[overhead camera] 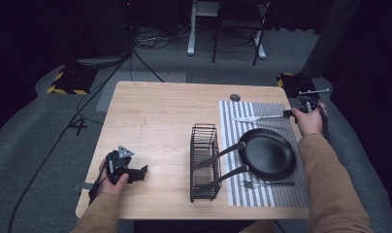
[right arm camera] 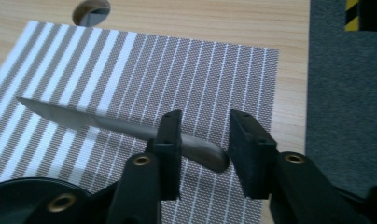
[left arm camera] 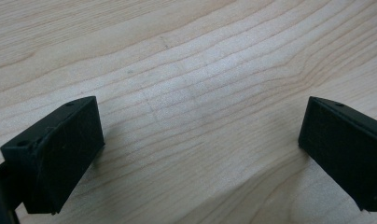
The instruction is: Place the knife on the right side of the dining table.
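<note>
Right claw (right arm camera: 203,140), jaws parted around the knife (right arm camera: 107,123) handle, sets it on the placemat (right arm camera: 144,70) beyond the plate (overhead camera: 268,153); left claw (left arm camera: 196,149) rests open on the desk (left arm camera: 186,56).

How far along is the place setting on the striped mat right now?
Done: black plate and fork lie on the striped mat. In hand: the knife lies beyond the plate, its handle end between the right gripper's jaws. Left: two utensils lean from the wire caddy; the left gripper waits open.

one knife (overhead camera: 259,117), one plate (overhead camera: 268,153), one fork (overhead camera: 267,184)
</note>
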